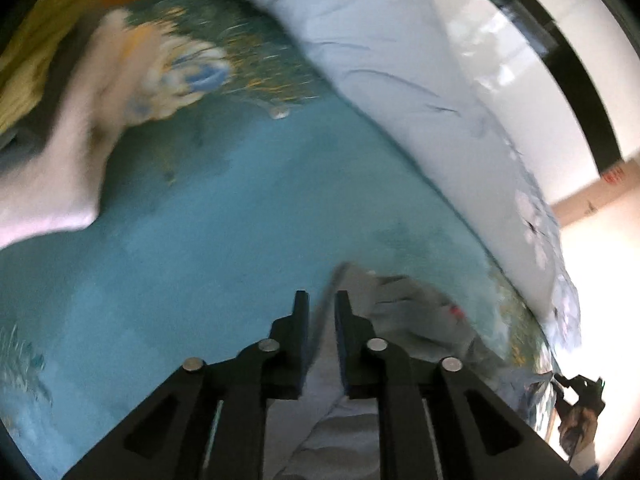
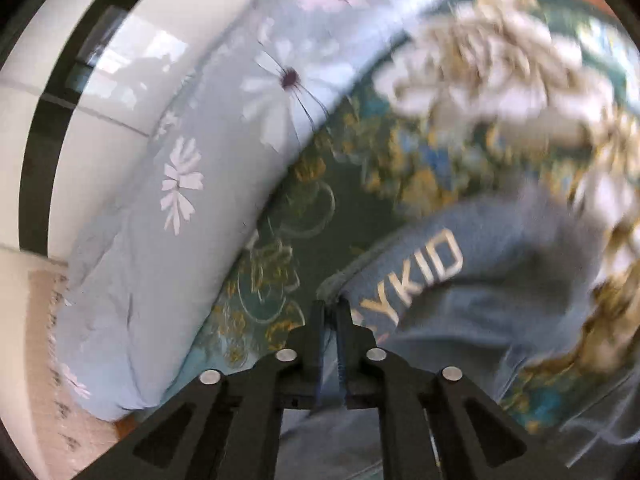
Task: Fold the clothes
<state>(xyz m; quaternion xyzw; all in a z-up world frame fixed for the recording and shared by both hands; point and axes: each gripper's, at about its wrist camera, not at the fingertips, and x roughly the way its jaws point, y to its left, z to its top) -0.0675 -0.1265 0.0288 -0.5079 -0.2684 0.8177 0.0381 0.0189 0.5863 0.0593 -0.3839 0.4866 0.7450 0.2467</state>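
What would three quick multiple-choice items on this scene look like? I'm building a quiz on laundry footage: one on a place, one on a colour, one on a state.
1. In the right wrist view, the pale floral quilt lies where relative to the grey garment?
A. left
B. right
C. on top of it

2. The garment's lettering is:
A. red
B. cream
C. black

3. The right tongs are:
A. wide open
B. shut on the garment's edge
C. out of view

Answers: 1 A, the quilt fills the left side. 2 B, pale letters on grey. 3 B, fabric sits pinched between the nearly closed fingers.
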